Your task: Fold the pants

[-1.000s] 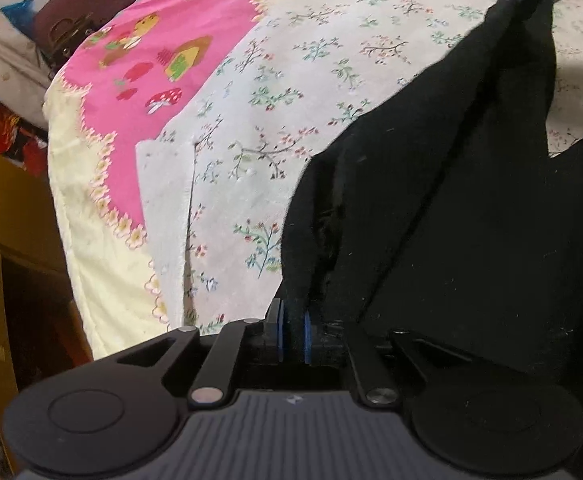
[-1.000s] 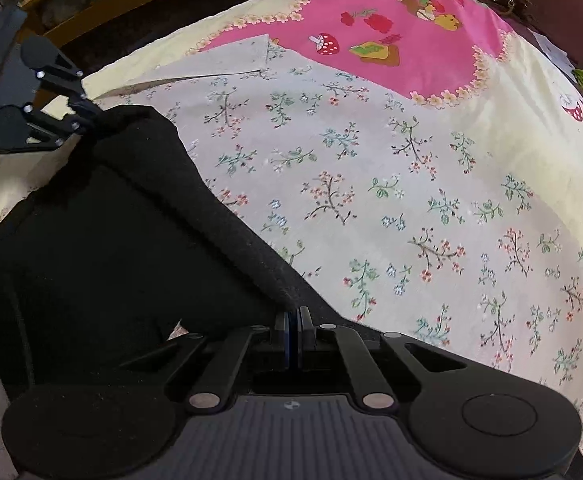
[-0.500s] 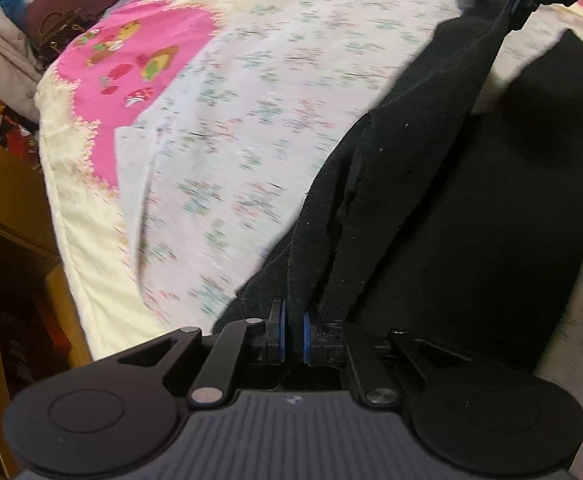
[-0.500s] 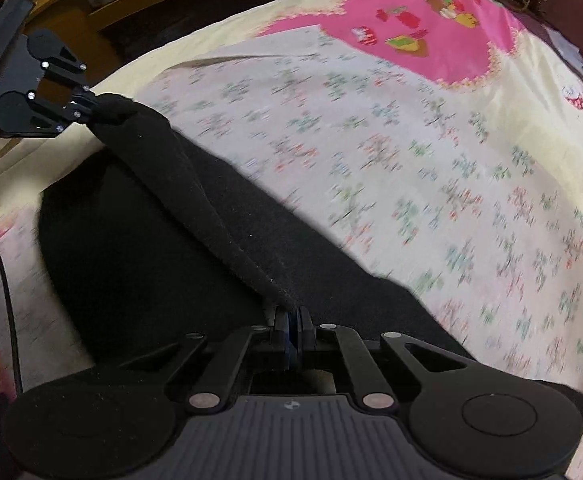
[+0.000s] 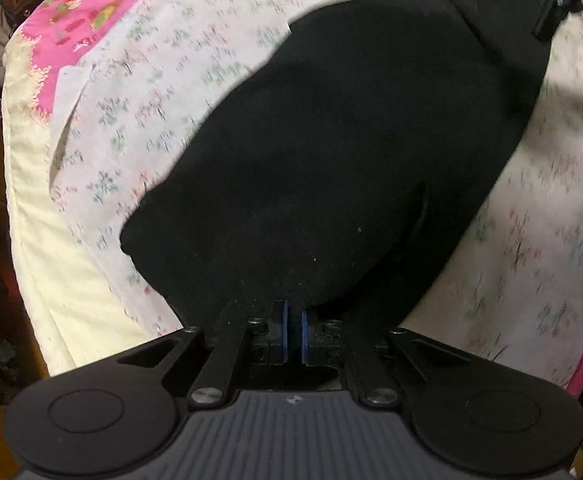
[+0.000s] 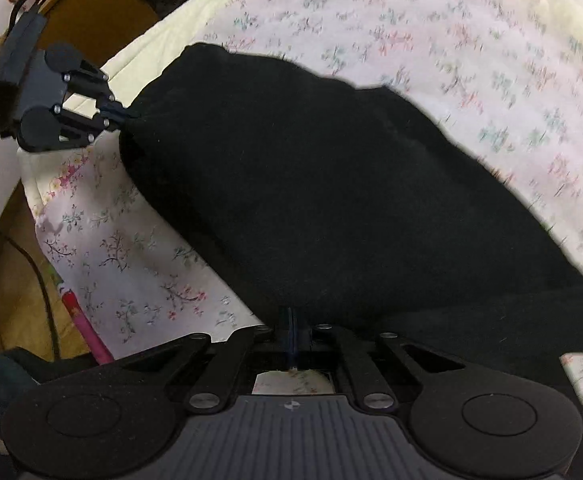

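Now, pants: black pants [image 5: 331, 152] lie on the floral bedsheet [image 6: 491, 60], long axis running between your grippers.
Left gripper [image 5: 292, 334]: clenched on one edge.
Right gripper [image 6: 291, 336]: clenched on the opposite edge, equally near.

Left claw [image 5: 292, 330] – matte black body, ribbed grey top plate with a small round logo, two round discs at the sides, silver pivot screws on the linkage arms, blue pads [image 5: 281, 330] on the fingers. Right claw [image 6: 292, 334] – same build. Seen from outside, the left unit shows small silver screws and a thin black cable [image 6: 15, 240]
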The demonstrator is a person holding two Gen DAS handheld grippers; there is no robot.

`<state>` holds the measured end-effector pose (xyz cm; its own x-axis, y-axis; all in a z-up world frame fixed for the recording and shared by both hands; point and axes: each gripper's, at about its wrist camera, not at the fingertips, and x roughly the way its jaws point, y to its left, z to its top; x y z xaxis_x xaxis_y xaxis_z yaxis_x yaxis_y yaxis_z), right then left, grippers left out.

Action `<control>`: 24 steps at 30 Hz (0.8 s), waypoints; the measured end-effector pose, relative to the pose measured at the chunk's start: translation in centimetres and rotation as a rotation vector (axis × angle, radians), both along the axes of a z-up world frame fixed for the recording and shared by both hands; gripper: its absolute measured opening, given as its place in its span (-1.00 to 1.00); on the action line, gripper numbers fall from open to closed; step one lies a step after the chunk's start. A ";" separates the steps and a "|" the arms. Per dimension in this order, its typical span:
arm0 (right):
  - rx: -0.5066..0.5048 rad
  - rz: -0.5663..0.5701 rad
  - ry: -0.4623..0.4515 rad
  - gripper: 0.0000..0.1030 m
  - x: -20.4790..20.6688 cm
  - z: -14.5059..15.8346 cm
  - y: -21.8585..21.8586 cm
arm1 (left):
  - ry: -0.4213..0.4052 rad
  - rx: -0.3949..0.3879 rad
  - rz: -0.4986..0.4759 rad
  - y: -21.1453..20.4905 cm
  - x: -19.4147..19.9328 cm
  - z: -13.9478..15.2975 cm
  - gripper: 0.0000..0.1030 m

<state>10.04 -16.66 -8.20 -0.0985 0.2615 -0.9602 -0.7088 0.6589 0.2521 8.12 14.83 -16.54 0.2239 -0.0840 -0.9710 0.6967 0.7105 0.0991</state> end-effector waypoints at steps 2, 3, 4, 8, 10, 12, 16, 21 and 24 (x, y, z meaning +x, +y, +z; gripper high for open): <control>-0.019 0.054 -0.054 -1.00 -0.5 -0.5 0.0 | 0.007 -0.010 0.023 0.1 -0.3 -0.5 -0.66; -0.020 0.055 -0.067 -1.00 -0.5 -0.5 -0.1 | 0.001 -0.009 0.028 0.1 -0.3 -0.6 -0.66; -0.029 0.071 -0.088 -1.00 -0.5 -0.6 -0.4 | -0.005 -0.005 0.024 0.0 -0.3 -0.6 -0.66; -0.130 0.158 -0.219 -0.69 -0.6 -0.9 -1.8 | -0.021 0.008 0.012 -0.6 -0.5 -1.2 -0.65; -0.170 0.193 -0.263 -0.64 -0.4 -1.5 -2.6 | -0.022 0.018 0.009 -0.7 -0.8 -1.6 -0.65; -0.198 0.231 -0.320 -0.64 -0.4 -1.8 -2.9 | -0.023 0.035 0.005 -0.9 -1.4 -2.0 -0.65; -0.189 0.433 -0.400 -0.59 -1.1 -2.7 -2.2 | -0.018 0.077 -0.026 -1.8 -1.8 -3.1 -0.64; -0.192 0.820 -0.443 -0.46 -1.9 -5.7 -1.0 | -0.004 0.106 -0.037 -2.5 -1.4 -4.0 -0.64; -0.233 0.949 -0.380 -0.54 -1.6 -7.7 -1.0 | -0.004 0.115 -0.032 -2.7 -1.3 -4.3 -0.64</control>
<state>8.41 -17.66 -15.86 0.1517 0.0394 -0.9876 -0.9661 -0.2053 -0.1566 6.80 12.13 -20.85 0.2266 0.0203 -0.9738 0.7185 0.6715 0.1812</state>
